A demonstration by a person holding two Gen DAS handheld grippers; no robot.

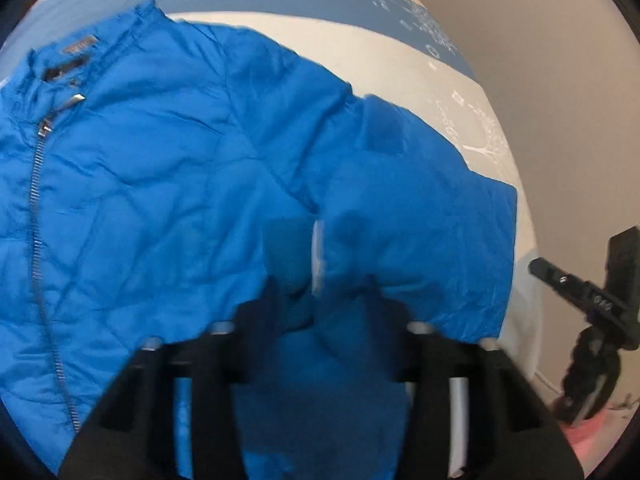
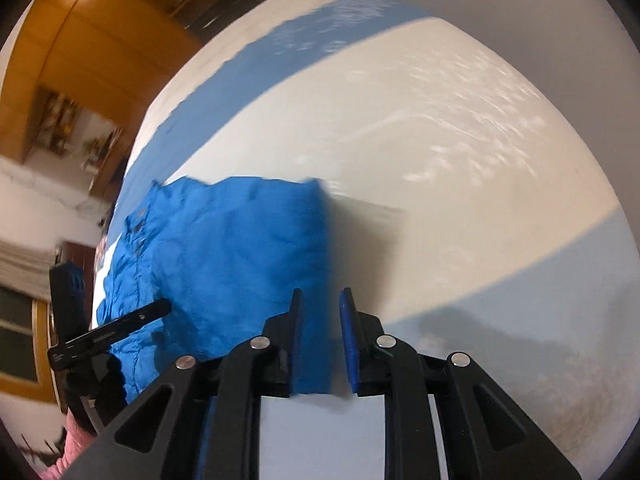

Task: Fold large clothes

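Gaping over the bedsheet [image 2: 460,160], right gripper [image 2: 320,300] holds nothing; left gripper's [image 1: 320,284] jaws pinch jacket [image 1: 160,180].

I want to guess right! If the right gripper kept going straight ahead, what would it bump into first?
Probably the white and blue bed cover. The open right gripper points just past the edge of the bright blue puffy jacket, though depth is hard to judge.

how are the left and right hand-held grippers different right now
The left hand-held gripper is shut on the blue jacket, fabric bunched between its fingers; the right hand-held gripper is open with nothing between them. The left sits over the jacket, the right beside its edge, above the bedsheet. Both are black two-finger tools.
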